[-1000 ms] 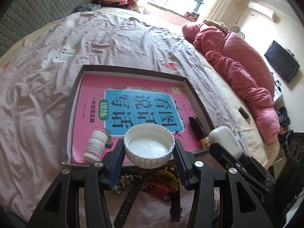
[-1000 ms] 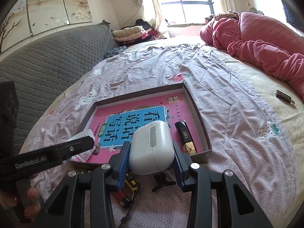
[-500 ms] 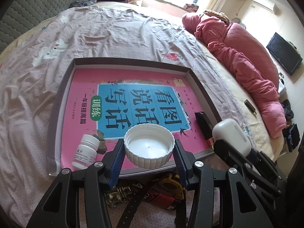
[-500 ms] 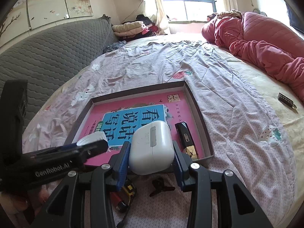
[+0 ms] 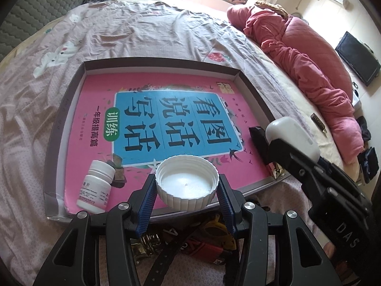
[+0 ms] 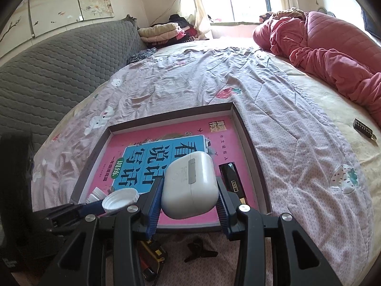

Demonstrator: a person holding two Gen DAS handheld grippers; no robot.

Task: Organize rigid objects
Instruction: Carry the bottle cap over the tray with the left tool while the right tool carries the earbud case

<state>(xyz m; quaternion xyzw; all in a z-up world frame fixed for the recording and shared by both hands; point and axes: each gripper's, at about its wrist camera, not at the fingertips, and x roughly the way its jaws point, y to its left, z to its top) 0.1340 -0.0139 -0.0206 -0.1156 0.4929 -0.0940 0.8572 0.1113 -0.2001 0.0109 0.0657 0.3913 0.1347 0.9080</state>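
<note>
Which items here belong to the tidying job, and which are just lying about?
Job: white cap in left gripper; earbud case in right gripper; shallow box; pill bottle; black lighter.
Lying about: red quilt; television.

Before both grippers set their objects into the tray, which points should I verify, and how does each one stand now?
1. Left gripper shut on the white cap: ok.
2. Right gripper shut on the white earbud case: ok.
3. Cap over the tray, clear of the pill bottle: ok.
4. Free floor beside the black lighter for the case: ok, but narrow.
5. Height of cap above the pink book: cannot tell.
</note>
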